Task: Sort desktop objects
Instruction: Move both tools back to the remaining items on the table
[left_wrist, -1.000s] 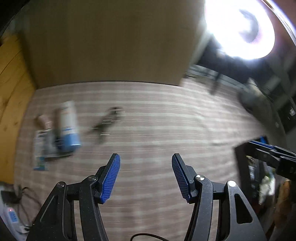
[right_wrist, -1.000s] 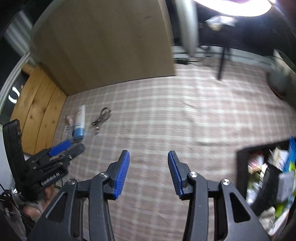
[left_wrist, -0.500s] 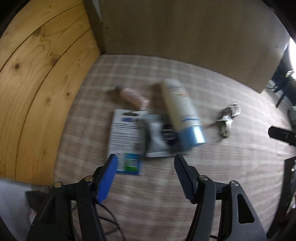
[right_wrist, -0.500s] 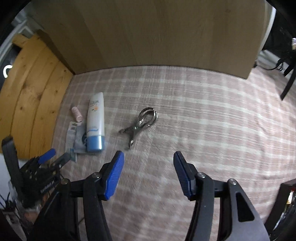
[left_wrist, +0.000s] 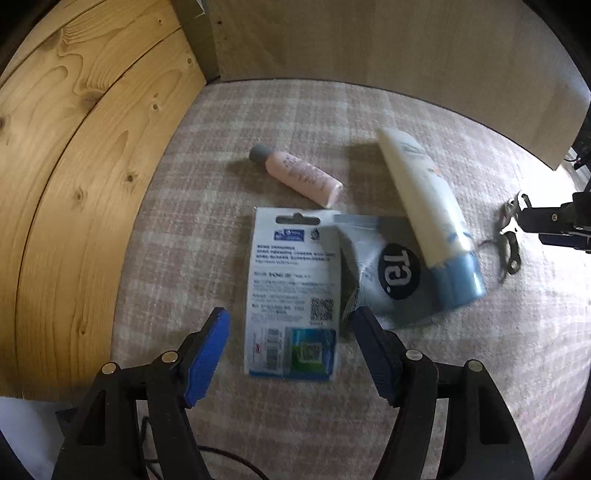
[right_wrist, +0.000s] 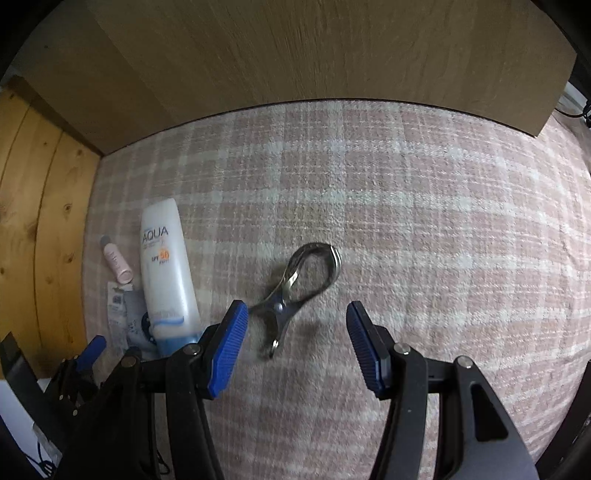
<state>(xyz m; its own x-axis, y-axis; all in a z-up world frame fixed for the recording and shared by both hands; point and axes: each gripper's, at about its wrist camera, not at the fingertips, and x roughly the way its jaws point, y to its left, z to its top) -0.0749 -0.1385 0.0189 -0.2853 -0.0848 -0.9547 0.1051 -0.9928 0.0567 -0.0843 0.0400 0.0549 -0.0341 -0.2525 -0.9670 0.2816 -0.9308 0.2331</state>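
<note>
A blue-and-white card pack lies flat on the plaid cloth. Its near end shows between the blue pads of my left gripper, whose jaws are opening and do not touch it. A grey pouch overlaps the card, and a white tube with a blue cap rests on the pouch. A small pink tube lies behind them. My right gripper stands open over a metal clip, whose near tip sits between the pads untouched. The white tube lies to its left.
A tan board stands along the back of the cloth and pine planks wall off the left. Pink plaid cloth stretches to the right of the clip. A dark cable trails below the left gripper.
Both grippers swung left and sank toward the cloth, bringing the card and the clip close under them. Both pairs of jaws stand wider than a second ago.
</note>
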